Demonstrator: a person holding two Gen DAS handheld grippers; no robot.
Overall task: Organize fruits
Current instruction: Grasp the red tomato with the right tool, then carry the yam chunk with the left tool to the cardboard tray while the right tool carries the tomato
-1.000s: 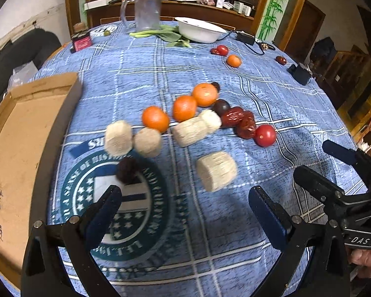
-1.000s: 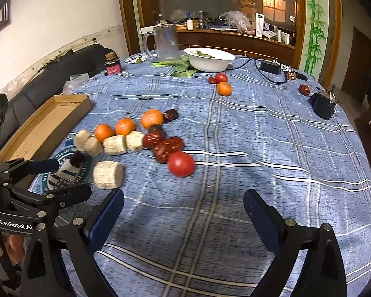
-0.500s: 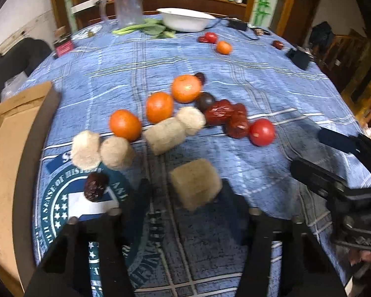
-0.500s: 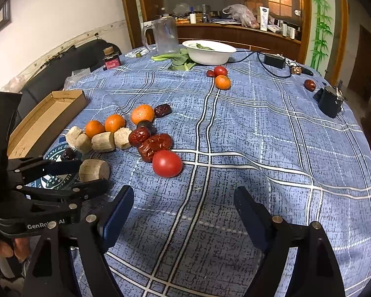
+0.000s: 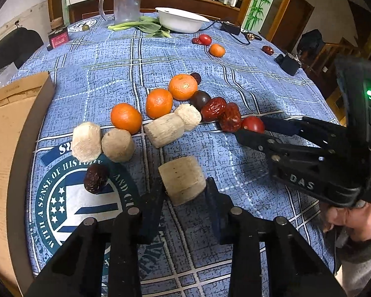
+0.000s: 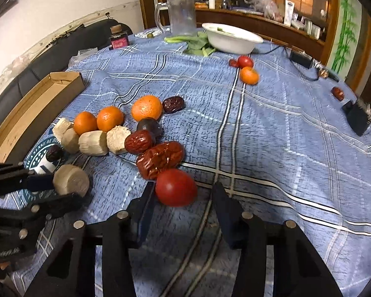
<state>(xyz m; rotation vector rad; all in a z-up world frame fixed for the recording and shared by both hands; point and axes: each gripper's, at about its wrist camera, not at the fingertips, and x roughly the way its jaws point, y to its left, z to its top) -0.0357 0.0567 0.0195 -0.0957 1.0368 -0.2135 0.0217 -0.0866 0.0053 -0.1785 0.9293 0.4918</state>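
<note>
A white bowl [image 6: 232, 40] sits at the upper centre of the frame on the blue checked cloth of the tabletop [image 6: 284, 133], leafy greens [image 6: 195, 43] just left of it, a clear glass jug [image 6: 181, 16] behind. An open cardboard box [image 6: 34, 109] lies at the left edge.

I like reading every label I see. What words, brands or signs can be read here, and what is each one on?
"DAS": on the right gripper.
"WITH A SENSE OF HISTORY AND C…": round emblem on the tablecloth; the rest is hidden.
The left gripper has a blurred label.
Red-labelled bottle and sideboard packages: too small.
</note>
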